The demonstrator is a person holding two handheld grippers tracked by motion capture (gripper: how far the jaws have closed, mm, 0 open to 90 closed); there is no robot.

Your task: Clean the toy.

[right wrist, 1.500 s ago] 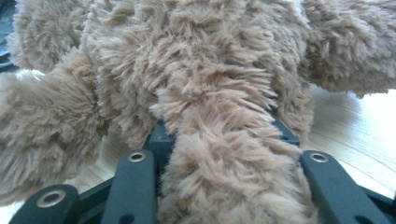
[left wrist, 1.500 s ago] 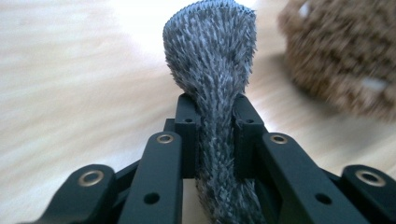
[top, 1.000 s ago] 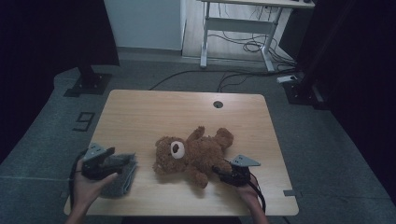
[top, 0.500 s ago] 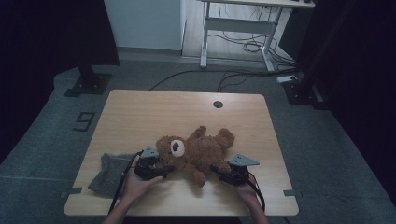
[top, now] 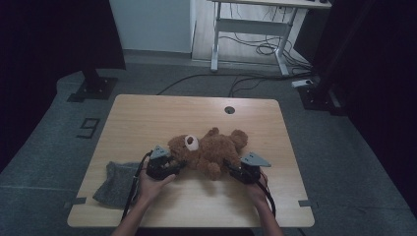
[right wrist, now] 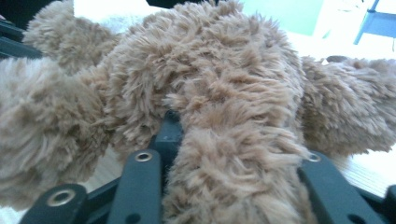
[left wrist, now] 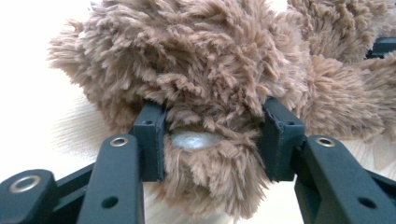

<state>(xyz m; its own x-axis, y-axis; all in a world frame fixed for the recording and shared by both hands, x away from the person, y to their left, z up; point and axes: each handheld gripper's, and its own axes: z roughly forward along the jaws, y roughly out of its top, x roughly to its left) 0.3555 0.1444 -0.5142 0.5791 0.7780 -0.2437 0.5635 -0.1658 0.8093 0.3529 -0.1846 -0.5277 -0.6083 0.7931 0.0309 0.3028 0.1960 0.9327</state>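
A brown teddy bear (top: 211,147) lies on its back across the wooden table (top: 147,113), its head toward the left. My left gripper (top: 178,164) is at the bear's head end. In the left gripper view its jaws (left wrist: 215,140) have just been closing, and the pads press a tuft of the bear (left wrist: 196,70) with a pale patch (left wrist: 194,139) between them. My right gripper (top: 231,169) holds a limb at the bear's lower right. Its jaws (right wrist: 233,149) have just been opening slightly, with the furry limb (right wrist: 233,186) still packed between them.
A crumpled grey cloth (top: 115,182) lies at the table's front left, beside my left forearm. A round cable hole (top: 229,109) sits near the far edge. Beyond the table are a desk frame (top: 246,29), floor cables (top: 255,49) and a dark stand base (top: 93,86).
My left hand has left the grey cloth, moved right to the bear's head and closed its jaws on the fur. The cloth stays on the table. The right hand has kept its place.
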